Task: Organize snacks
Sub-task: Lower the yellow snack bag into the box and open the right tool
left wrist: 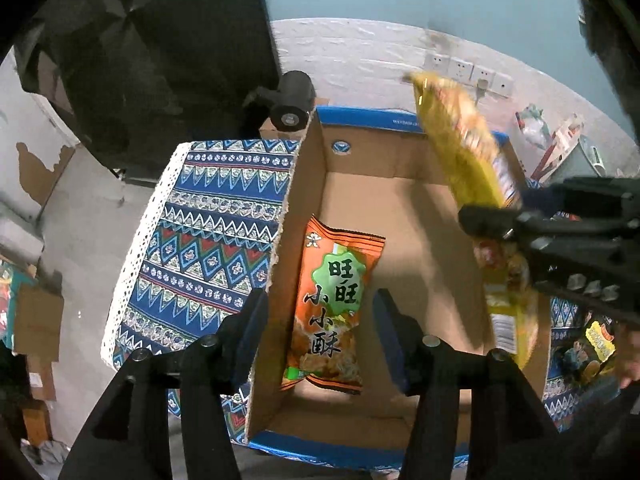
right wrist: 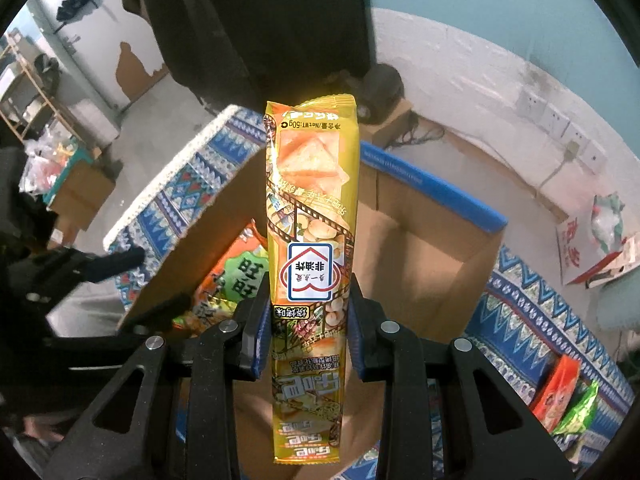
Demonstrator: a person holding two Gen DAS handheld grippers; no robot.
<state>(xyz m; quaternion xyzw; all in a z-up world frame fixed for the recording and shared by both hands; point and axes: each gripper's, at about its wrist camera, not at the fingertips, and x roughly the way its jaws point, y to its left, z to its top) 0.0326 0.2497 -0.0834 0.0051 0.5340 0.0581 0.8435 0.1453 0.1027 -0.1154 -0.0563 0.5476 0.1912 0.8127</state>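
Between the right tool's (right wrist: 308, 326) fingers — yellow snack pack (right wrist: 308, 248), clamped.

A long yellow snack packet (right wrist: 310, 264) is standing upright over the open cardboard box (left wrist: 400, 216), its printing upside down in the right wrist view, with a picture of triangular crisps near its upper end and a film-strip pattern down its length. An orange snack packet (left wrist: 332, 308) with a green badge and large Chinese characters is lying flat on the box floor, close against the box's left wall. Further orange and green packets (right wrist: 568, 400) are lying outside the box.
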